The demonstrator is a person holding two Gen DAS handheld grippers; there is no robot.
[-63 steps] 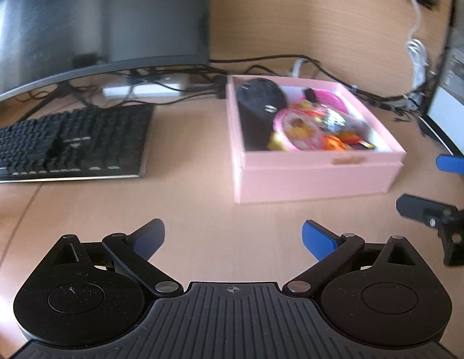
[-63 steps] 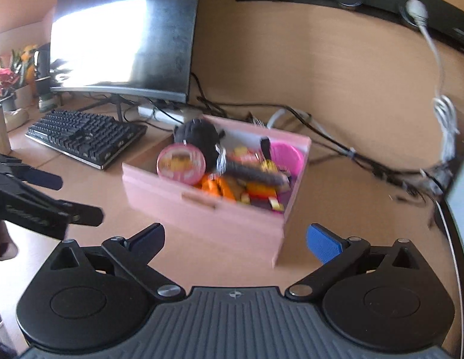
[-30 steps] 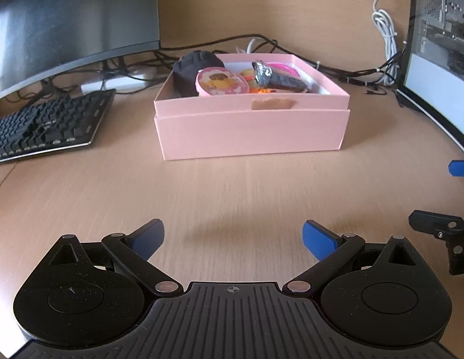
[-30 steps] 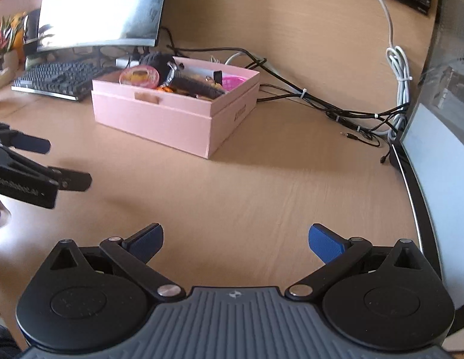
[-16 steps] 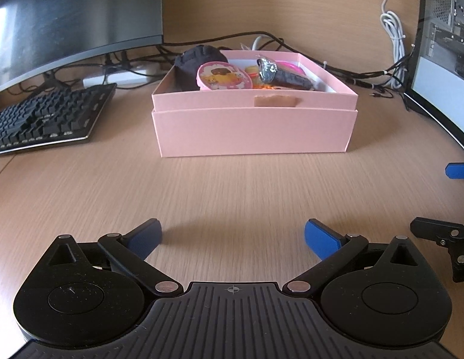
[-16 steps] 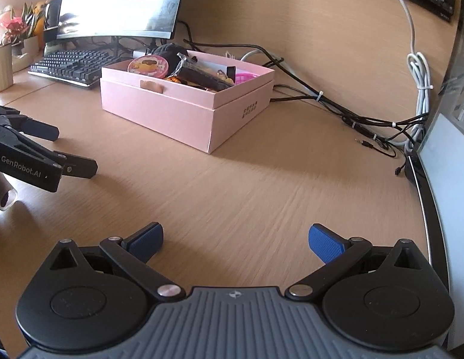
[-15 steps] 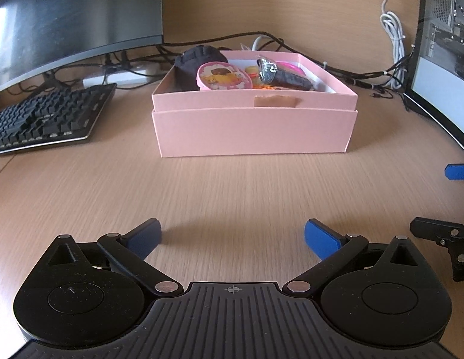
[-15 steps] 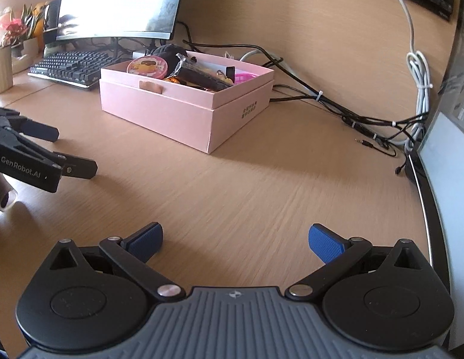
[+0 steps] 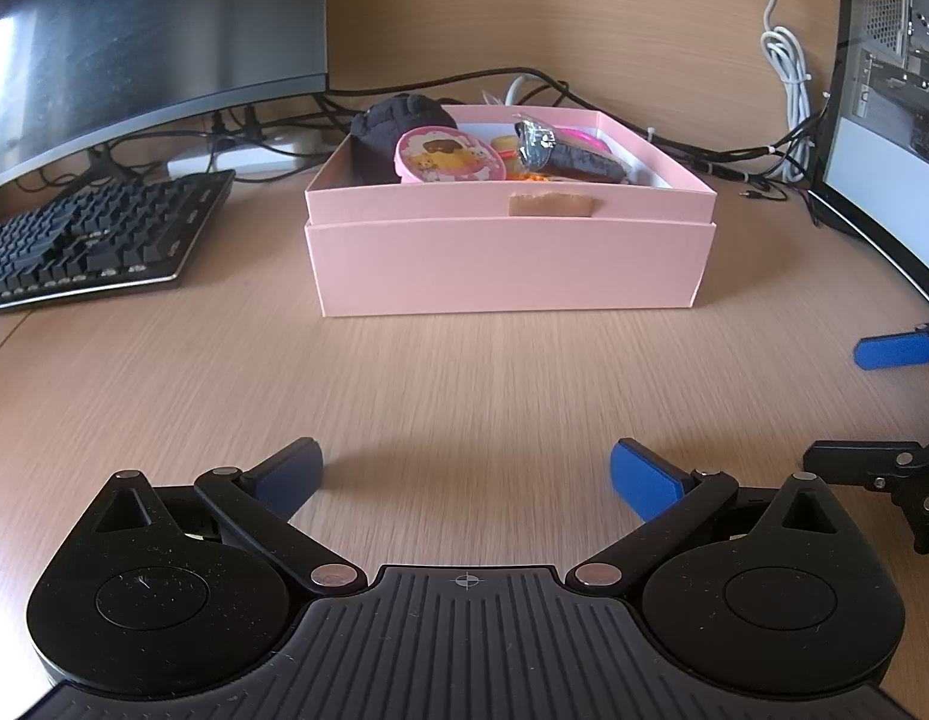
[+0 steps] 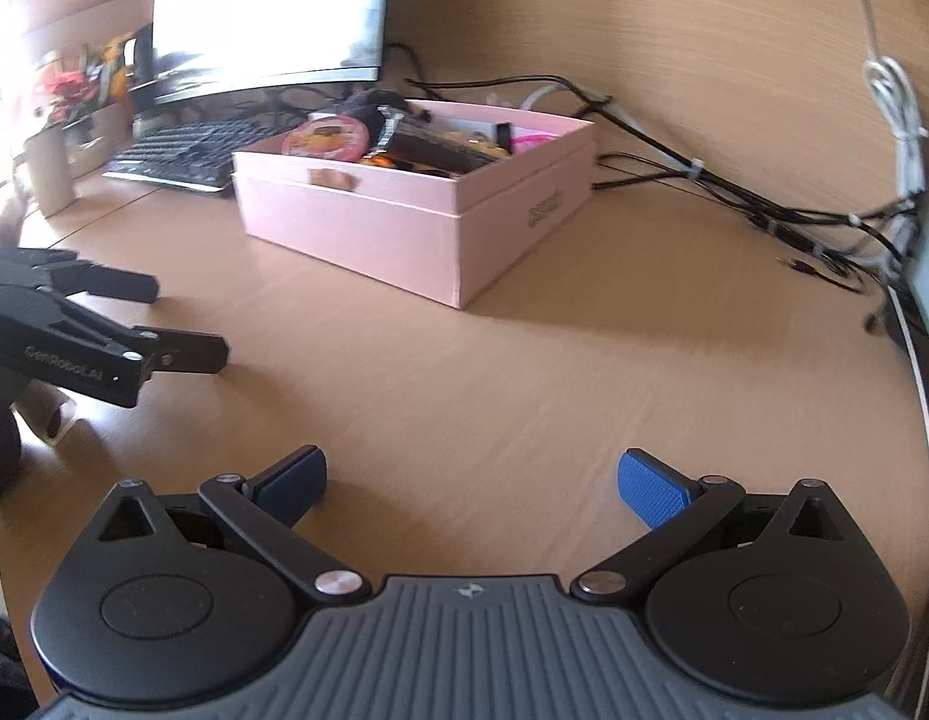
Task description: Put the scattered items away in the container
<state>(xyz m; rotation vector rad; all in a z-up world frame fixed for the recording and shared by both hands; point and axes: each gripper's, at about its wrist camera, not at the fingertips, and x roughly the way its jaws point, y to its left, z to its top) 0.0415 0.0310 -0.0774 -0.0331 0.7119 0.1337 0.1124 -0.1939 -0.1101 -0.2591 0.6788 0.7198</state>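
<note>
Wood-grain desk (image 9: 464, 384) fills both views, backed by a wall panel of the same tone; the stretch in front of the grippers is bare. One dark curved monitor (image 9: 152, 42) stands at back left, with part of a second screen (image 9: 884, 138) at the right edge. One black keyboard (image 9: 92, 240) lies left of the box. A bundle of black cables (image 10: 734, 192) runs along the wall, and one coiled white cable (image 9: 785, 60) hangs on it. One pink box (image 9: 506, 252), lid off and nested under it, sits mid-desk, well apart from both grippers. Inside it: one black knitted lump (image 9: 398, 120), one round pink tin (image 9: 449, 159), one dark foil-ended packet (image 9: 560, 150), plus small orange and magenta pieces too crowded to count. Left gripper (image 9: 464, 474): jaws spread wide, nothing between them, low over the desk. Right gripper (image 10: 473, 483): jaws equally wide, empty, just beside the left one.
</note>
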